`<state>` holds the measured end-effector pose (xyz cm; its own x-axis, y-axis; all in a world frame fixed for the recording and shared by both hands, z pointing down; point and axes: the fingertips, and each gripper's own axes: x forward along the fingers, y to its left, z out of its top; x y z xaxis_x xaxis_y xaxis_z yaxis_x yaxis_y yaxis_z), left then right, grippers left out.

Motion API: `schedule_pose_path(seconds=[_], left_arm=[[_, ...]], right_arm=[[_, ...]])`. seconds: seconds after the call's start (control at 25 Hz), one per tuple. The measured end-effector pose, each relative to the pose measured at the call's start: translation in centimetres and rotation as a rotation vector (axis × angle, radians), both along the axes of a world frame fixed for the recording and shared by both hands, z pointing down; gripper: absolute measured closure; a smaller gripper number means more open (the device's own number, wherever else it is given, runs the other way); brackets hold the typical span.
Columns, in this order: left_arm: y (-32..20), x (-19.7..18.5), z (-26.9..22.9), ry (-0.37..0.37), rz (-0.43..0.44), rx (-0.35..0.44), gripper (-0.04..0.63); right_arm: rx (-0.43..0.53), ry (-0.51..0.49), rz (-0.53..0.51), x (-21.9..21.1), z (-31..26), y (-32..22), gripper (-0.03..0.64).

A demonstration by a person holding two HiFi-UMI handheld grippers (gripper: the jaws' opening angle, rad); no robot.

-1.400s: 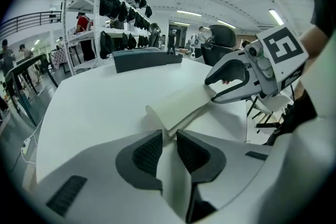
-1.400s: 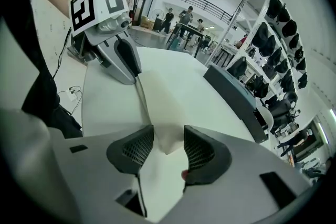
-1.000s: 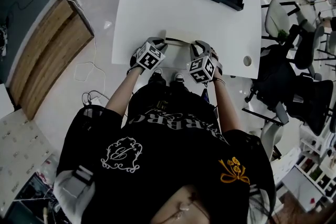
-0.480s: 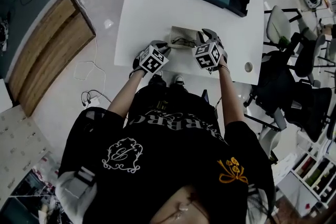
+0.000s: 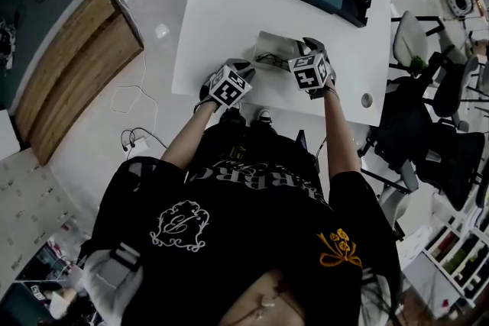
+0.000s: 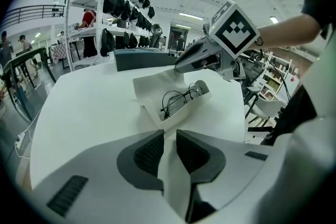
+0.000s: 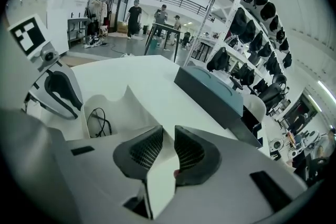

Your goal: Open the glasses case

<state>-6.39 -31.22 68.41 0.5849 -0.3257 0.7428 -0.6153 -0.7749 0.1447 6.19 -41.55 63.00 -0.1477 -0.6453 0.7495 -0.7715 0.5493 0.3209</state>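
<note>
Much open tabletop [image 5: 221, 19] left of the glasses case [image 5: 275, 46]

The off-white glasses case [image 5: 269, 43] lies open toward the near edge of the white tabletop [image 5: 221, 4], its lid flap lifted behind a shallow tray where thin black wire-framed glasses [image 6: 181, 98] rest.

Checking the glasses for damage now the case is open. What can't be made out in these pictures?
Thin black wire-framed glasses: in the right gripper view the wall of the white folding glasses case hides part of them; in the head view they are too small.
Case flap's gripped end: covered by the left hand-held gripper in the left gripper view.
</note>
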Motion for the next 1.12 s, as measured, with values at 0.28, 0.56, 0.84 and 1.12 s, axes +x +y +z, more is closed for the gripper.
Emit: schedule_pose_path(seconds=[0.28,0.56,0.84,1.12], left_arm=[[-0.2,-0.4,-0.3,0.031,-0.053,-0.061,0.511],[0.3,-1.1,-1.6,0.053,-0.045,-0.021,0.511],[0.2,-2.3,-5.3,0.121,-0.075,0.022,0.511],[1.1,-3.4,-9.3,0.206,-0.049,0.071,0.511]], right_arm=[[-0.005,-0.013,0.005,-0.3,-0.7,0.8,0.531],[0.024,-0.080,0.051,-0.7,-2.2,2.8,0.532],[0.067,-0.266,0.188,-1.6,-6.1,5.8,0.532],[0.121,-0.425,0.287,-3.5,-9.0,9.8,0.538]])
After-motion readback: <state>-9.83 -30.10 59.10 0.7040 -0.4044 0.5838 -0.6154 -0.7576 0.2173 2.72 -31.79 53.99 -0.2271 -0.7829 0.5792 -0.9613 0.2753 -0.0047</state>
